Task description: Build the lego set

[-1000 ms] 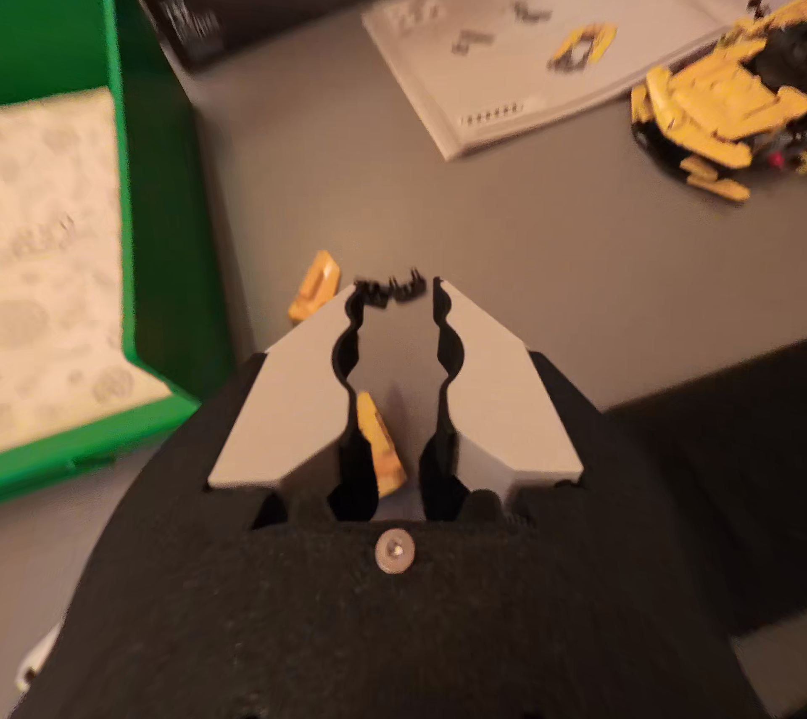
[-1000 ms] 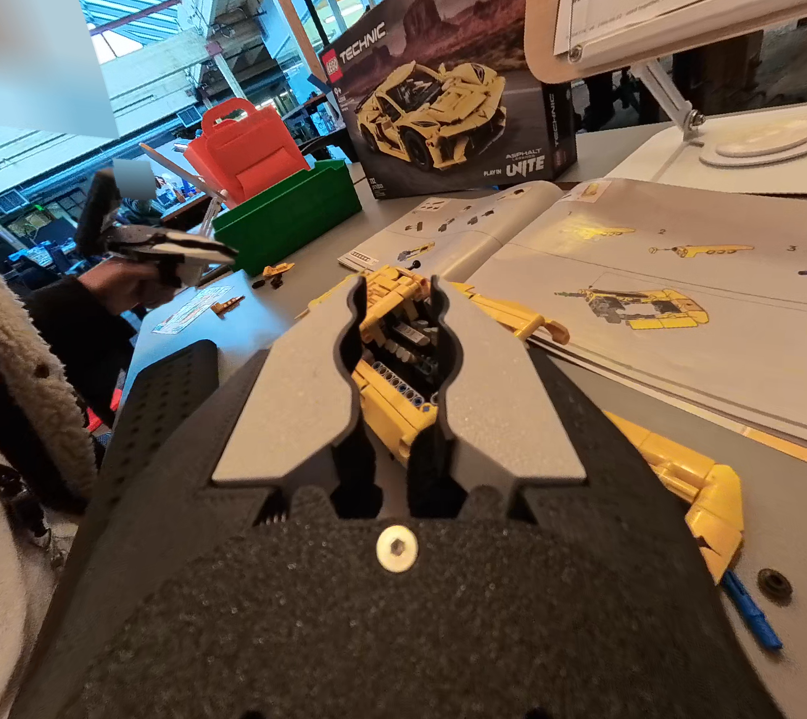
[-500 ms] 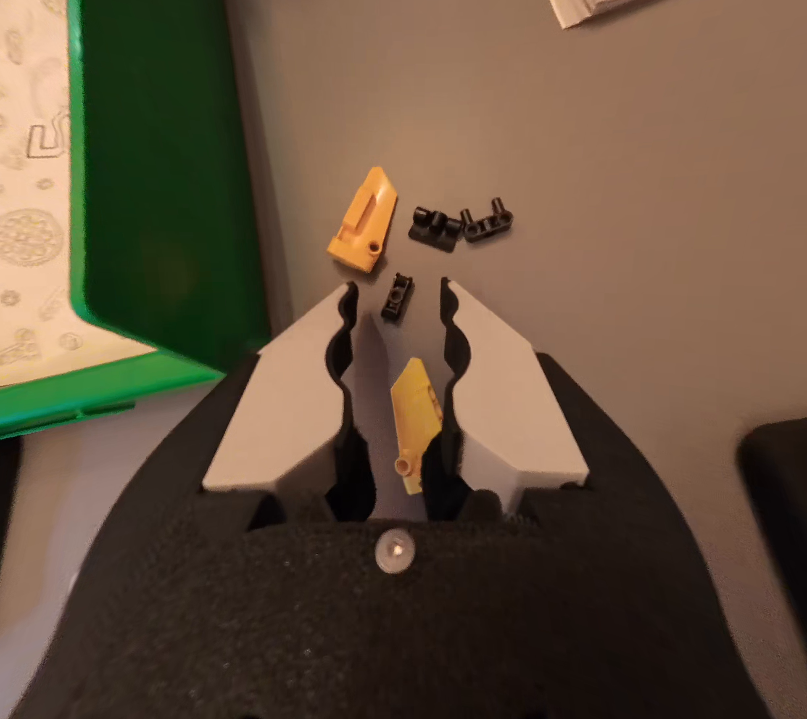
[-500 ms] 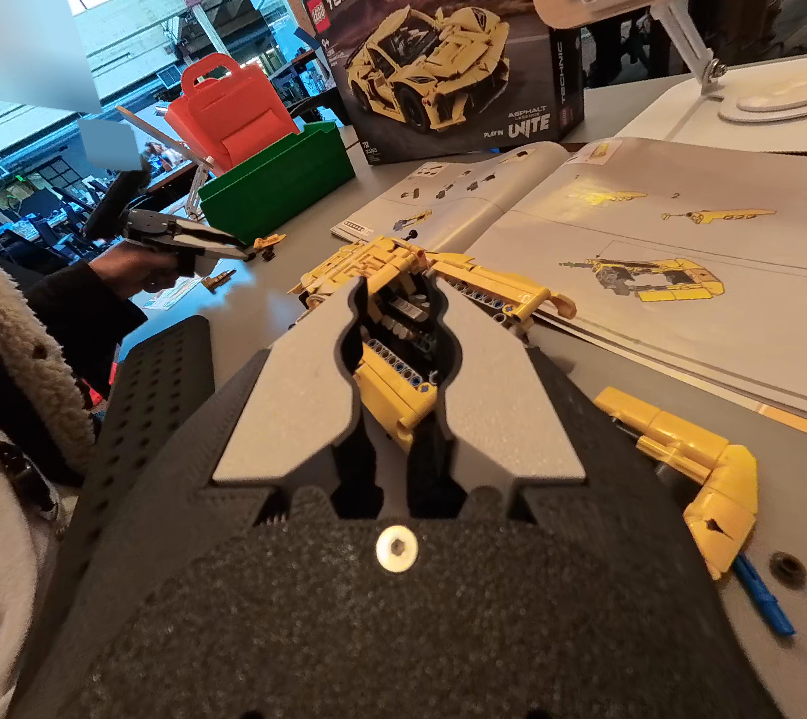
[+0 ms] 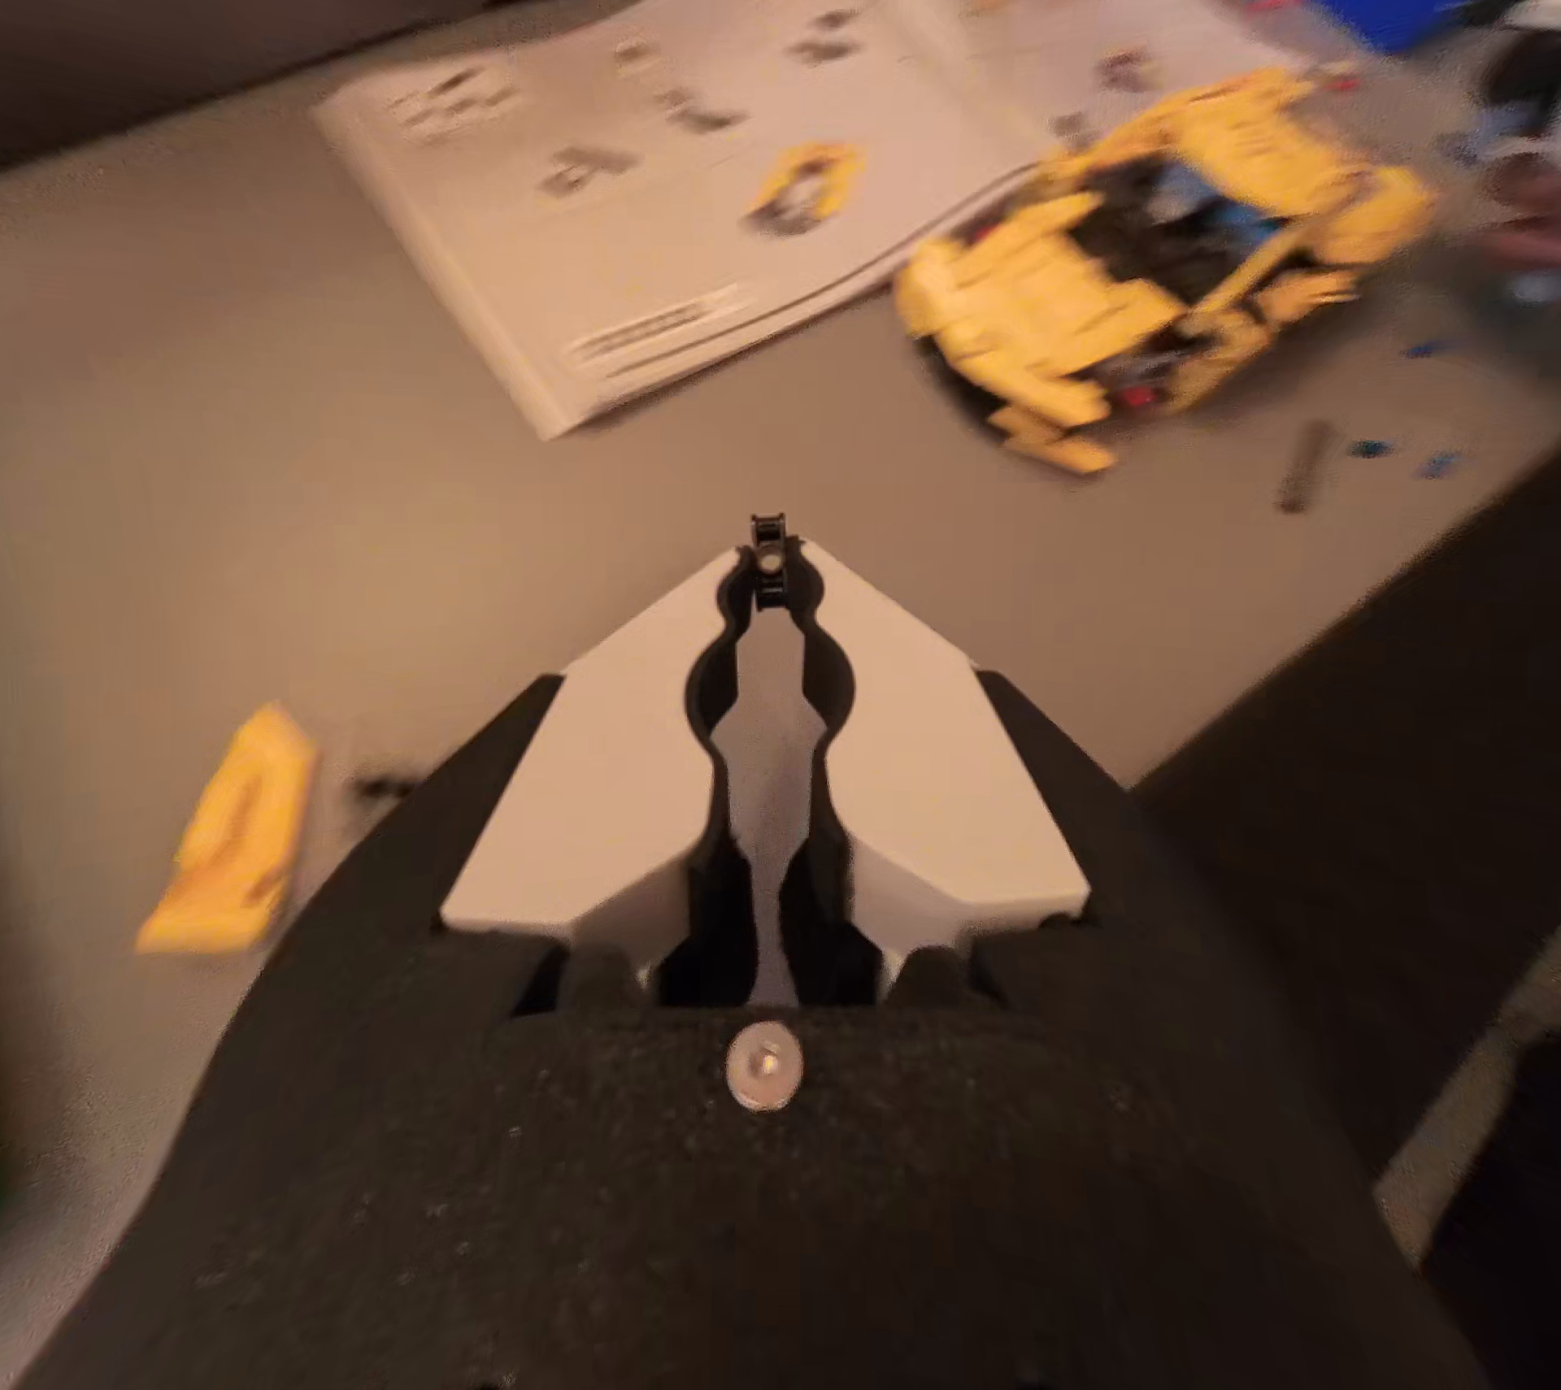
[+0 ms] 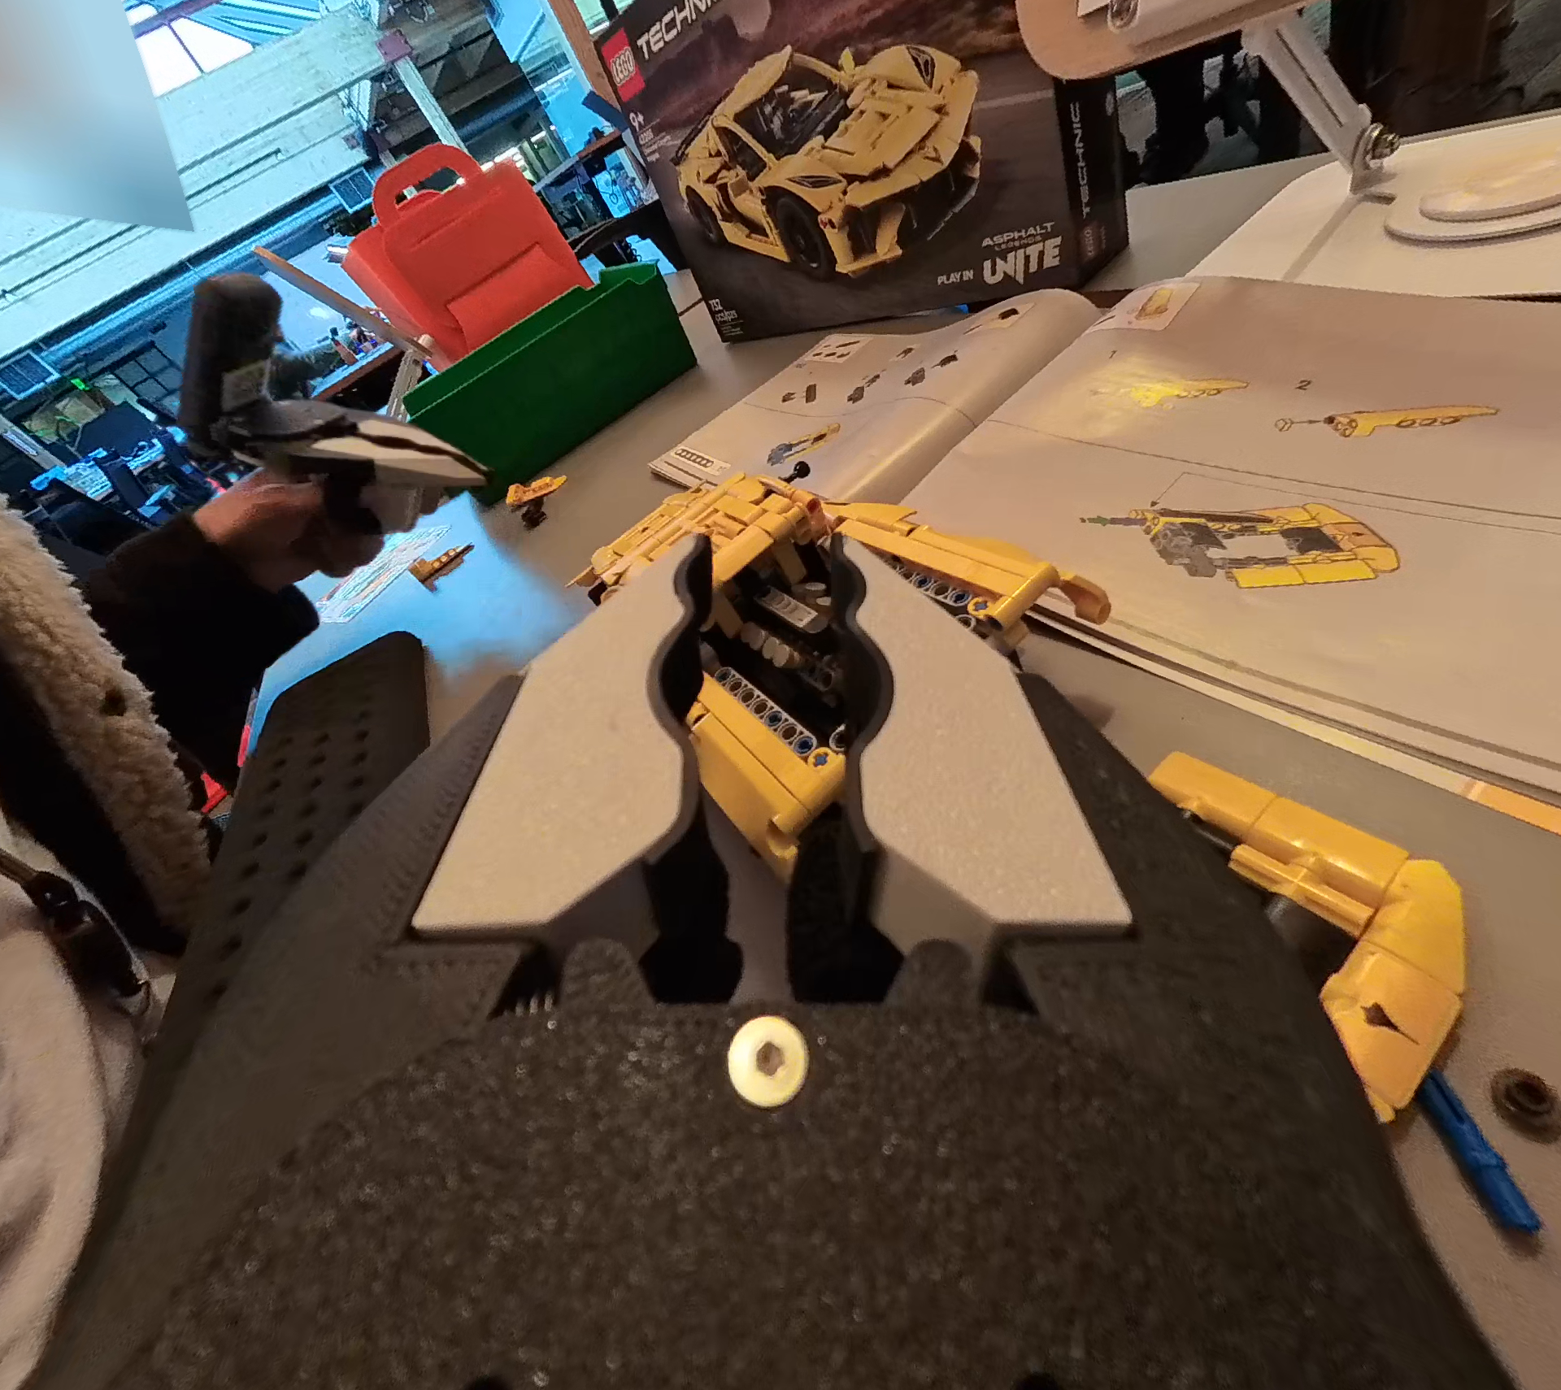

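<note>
My left gripper is shut on a small black lego piece pinched at its tips, held above the grey table. The view is blurred. The yellow car model lies ahead to the right. My right gripper is over the car model; its jaws stand part way apart, closed around a yellow beam of the model. The left gripper also shows in the right wrist view, in a hand, above the table left of the model.
The open instruction booklet lies behind the model, with the set's box, a green bin and a red case farther back. A yellow sub-assembly and blue pin lie right. A loose yellow panel lies left. Spacing between my two grippers at the tips: around 35 centimeters. My right tips are about 50 centimeters from the loose yellow panel, my left tips only 15 centimeters.
My left gripper closed on the small black piece, lifted it and swung right, away from the green bin toward the car model. My right gripper stayed on the model.
</note>
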### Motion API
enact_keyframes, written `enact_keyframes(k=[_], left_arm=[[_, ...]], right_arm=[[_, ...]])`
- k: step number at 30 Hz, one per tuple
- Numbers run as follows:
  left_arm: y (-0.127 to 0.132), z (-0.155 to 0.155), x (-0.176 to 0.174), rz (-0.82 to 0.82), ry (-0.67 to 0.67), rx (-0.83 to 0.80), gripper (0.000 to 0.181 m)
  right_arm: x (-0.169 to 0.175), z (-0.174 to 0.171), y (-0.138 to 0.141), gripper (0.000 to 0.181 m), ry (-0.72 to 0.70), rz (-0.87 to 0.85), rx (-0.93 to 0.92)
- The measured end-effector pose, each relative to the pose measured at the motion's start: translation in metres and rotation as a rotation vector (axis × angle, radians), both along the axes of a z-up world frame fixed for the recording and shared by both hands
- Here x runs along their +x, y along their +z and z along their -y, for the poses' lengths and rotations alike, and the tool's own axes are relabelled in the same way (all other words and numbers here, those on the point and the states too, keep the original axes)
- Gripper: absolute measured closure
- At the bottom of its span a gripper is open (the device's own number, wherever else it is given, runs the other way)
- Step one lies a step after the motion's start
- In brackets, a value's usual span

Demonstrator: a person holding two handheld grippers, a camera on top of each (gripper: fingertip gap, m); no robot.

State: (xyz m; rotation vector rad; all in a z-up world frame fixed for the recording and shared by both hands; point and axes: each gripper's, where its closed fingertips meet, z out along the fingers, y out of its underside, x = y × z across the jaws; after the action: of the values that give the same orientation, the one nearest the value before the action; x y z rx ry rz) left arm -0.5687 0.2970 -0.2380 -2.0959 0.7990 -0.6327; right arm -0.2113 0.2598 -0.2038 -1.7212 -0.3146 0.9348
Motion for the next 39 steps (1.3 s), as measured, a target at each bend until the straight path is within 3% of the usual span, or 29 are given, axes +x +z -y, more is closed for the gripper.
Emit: enact_keyframes(k=[3,9,15,20,25,31,33,36,39], left_arm=[[0.007,0.017,0.075,0.013,-0.178,0.043,0.175],[-0.015,0.063,0.193,0.055,-0.453,-0.014,0.175],[-0.019,0.100,0.251,-0.016,-0.628,0.016,0.175],[-0.039,0.116,0.289,-0.107,-0.681,-0.009,0.174],[-0.052,0.132,0.315,-0.169,-0.740,-0.023,0.174],[-0.063,0.126,0.321,-0.245,-0.711,0.025,0.173],[-0.060,0.120,0.318,-0.239,-0.671,0.035,0.157],[-0.020,0.112,0.302,-0.049,-0.596,0.039,0.154],[0.035,0.076,0.241,0.184,-0.408,0.081,0.152]], right_arm=[[-0.001,0.001,0.000,0.154,0.007,-0.007,0.002],[-0.007,0.002,0.004,0.155,0.028,-0.026,0.028],[-0.010,0.007,0.012,0.155,0.051,-0.023,0.068],[-0.011,0.014,0.022,0.155,0.064,-0.030,0.102],[-0.012,0.021,0.025,0.155,0.084,-0.030,0.114],[-0.017,0.023,0.026,0.155,0.111,-0.027,0.117],[-0.017,0.024,0.023,0.155,0.109,-0.020,0.110],[-0.014,0.023,0.023,0.155,0.099,-0.022,0.109],[-0.011,0.021,0.022,0.155,0.089,-0.041,0.101]])
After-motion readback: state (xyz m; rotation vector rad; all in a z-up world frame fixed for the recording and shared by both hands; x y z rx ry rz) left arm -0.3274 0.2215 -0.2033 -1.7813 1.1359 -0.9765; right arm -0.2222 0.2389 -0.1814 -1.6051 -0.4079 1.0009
